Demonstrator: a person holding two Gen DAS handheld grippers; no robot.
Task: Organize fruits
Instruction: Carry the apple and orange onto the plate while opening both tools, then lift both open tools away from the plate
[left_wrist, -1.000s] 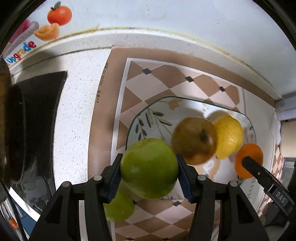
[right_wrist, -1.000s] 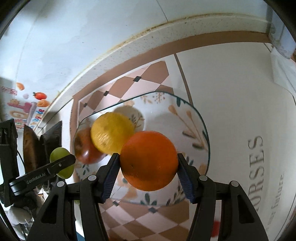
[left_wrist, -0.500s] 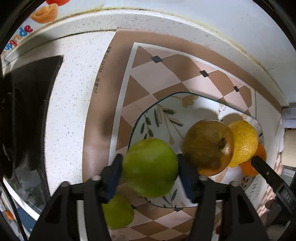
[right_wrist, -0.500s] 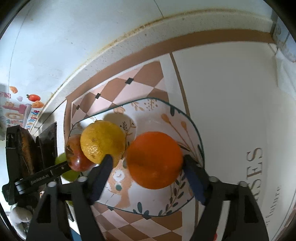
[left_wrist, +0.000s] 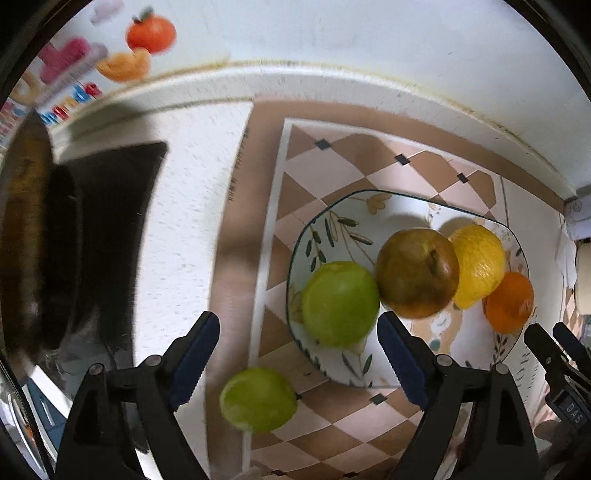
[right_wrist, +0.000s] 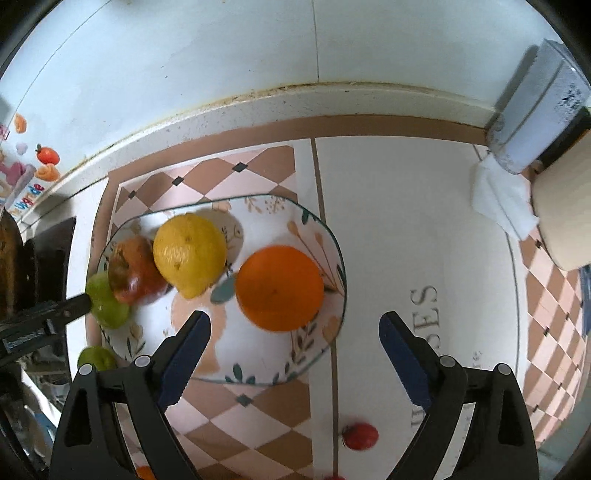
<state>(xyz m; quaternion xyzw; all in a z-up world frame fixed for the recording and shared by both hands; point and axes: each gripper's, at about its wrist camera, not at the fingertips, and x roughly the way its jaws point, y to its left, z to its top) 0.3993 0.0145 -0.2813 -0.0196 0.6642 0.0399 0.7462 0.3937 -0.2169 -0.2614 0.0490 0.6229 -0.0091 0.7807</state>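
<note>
A floral plate (left_wrist: 334, 229) (right_wrist: 258, 363) holds a green apple (left_wrist: 340, 302) (right_wrist: 107, 299), a brown-red apple (left_wrist: 417, 273) (right_wrist: 135, 269), a yellow lemon (left_wrist: 478, 264) (right_wrist: 188, 254) and an orange (left_wrist: 509, 302) (right_wrist: 280, 288). My left gripper (left_wrist: 299, 358) is open and empty, drawn back from the green apple. My right gripper (right_wrist: 295, 350) is open and empty, just behind the orange. A second green fruit (left_wrist: 258, 398) (right_wrist: 96, 358) lies on the mat in front of the plate.
A checkered mat (left_wrist: 332, 162) covers the white counter. A dark stove (left_wrist: 110, 221) sits at the left. A small red fruit (right_wrist: 360, 435) lies on the mat near my right gripper. A folded cloth (right_wrist: 502, 199) and a pale pot (right_wrist: 565, 214) stand at the right.
Both grippers opened and pulled back. The green apple left my left gripper and the orange left my right gripper; both now rest on the plate.
</note>
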